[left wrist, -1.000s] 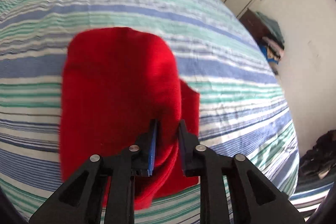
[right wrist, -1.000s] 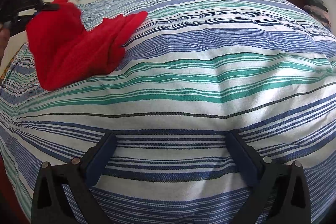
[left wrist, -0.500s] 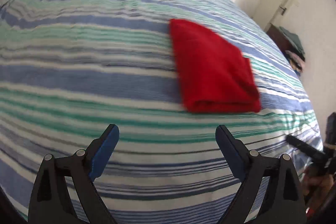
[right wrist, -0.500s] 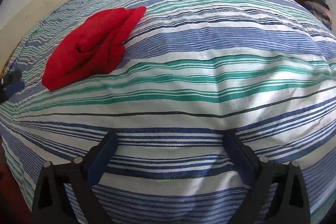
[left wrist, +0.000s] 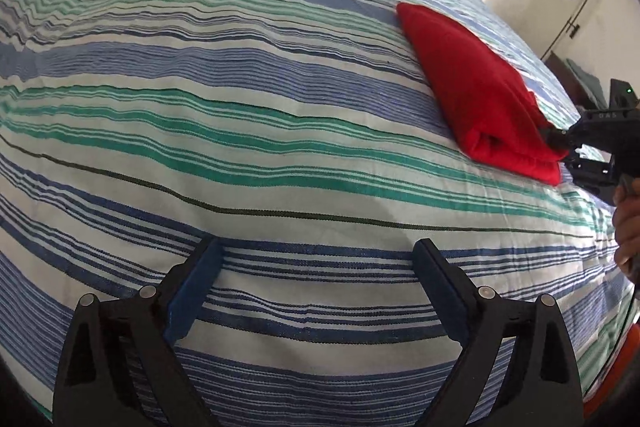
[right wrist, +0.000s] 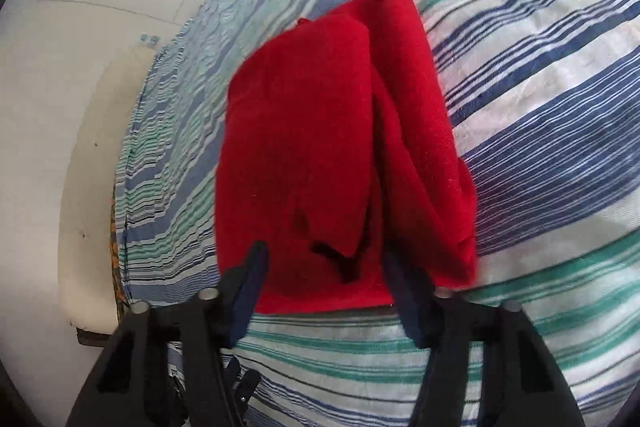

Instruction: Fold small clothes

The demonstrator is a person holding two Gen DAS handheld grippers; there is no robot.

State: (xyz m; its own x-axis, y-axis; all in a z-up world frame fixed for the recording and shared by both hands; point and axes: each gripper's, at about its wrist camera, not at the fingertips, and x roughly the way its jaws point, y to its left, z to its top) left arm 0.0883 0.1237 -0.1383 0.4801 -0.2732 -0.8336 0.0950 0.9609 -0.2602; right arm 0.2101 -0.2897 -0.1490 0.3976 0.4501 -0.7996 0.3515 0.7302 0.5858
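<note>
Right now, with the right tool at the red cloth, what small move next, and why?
Probably let the right tool finish closing before lifting: its jaws are closing with the near edge of the folded cloth between them, and the left tool hangs open and empty over the bed.

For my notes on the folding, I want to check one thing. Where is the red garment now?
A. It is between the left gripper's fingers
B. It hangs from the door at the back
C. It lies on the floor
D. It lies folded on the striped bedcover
D: the red garment lies folded on the striped bedcover, while the open left gripper has only bedcover between its fingers.
</note>
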